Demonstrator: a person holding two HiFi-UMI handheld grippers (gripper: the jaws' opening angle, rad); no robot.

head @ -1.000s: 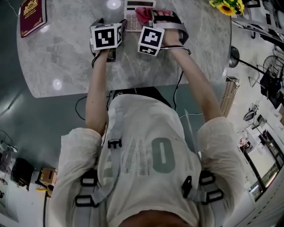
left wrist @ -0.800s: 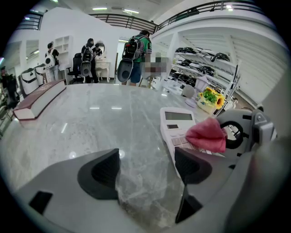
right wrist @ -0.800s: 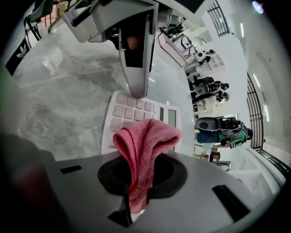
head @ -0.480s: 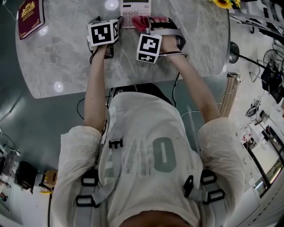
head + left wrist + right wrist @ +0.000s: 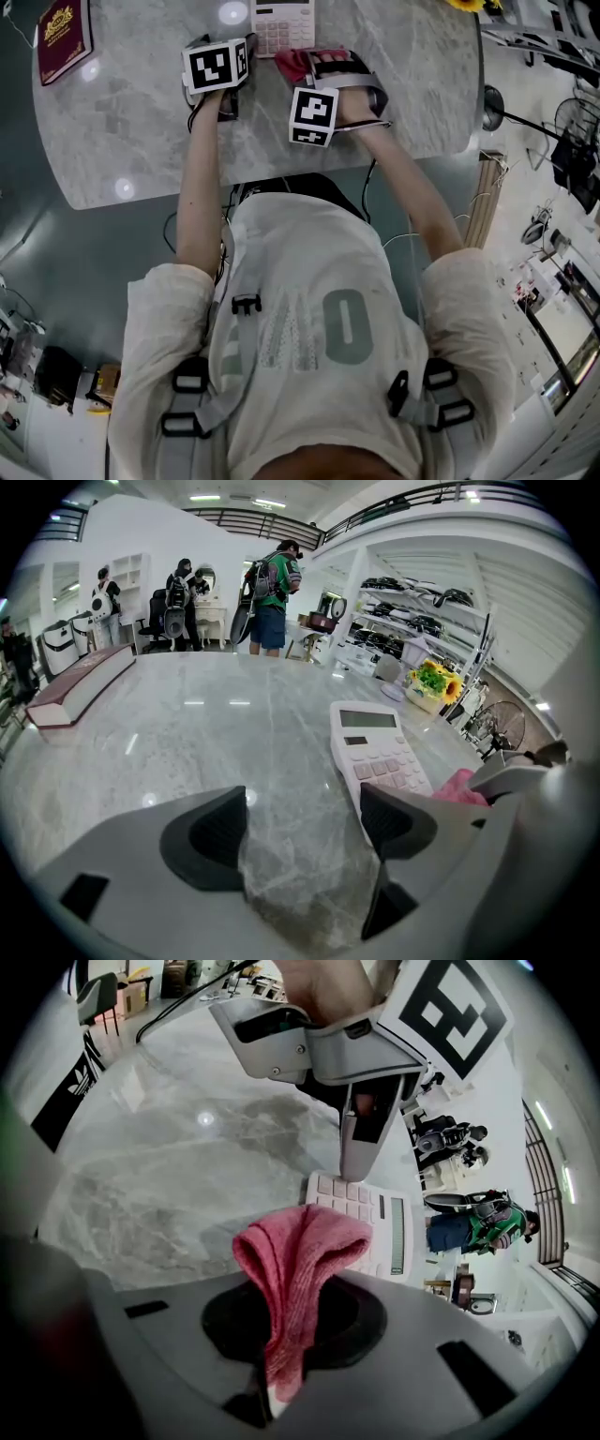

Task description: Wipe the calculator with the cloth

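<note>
While the calculator [image 5: 284, 23] lies flat on the far part of the grey marble table [image 5: 131, 122], with its display turned away from the person and its keys nearer, the pink cloth [image 5: 298, 1269] is held clamped between the closed jaws of the right gripper [image 5: 281, 1335]. The cloth is pinched at its lower end, and a folded bunch of it stands up out of the jaws. In the head view this bunch is seen just beside the calculator's near right corner; whether cloth and calculator touch cannot be told. The left gripper [image 5: 305, 822] is held low over the table at the calculator's near left side, its jaws spread apart, and only bare marble is seen between them. Its right jaw is set at the calculator's near left corner, so close that contact can be neither confirmed nor ruled out. In the right gripper view the same jaw is seen pointing down onto that near edge. A dark red book [image 5: 64, 33] lies at the table's far left, well apart from both grippers. Sunflowers [image 5: 431, 682] are seen at the far right edge, and several people [image 5: 272, 597] are seen standing beyond the table.
</note>
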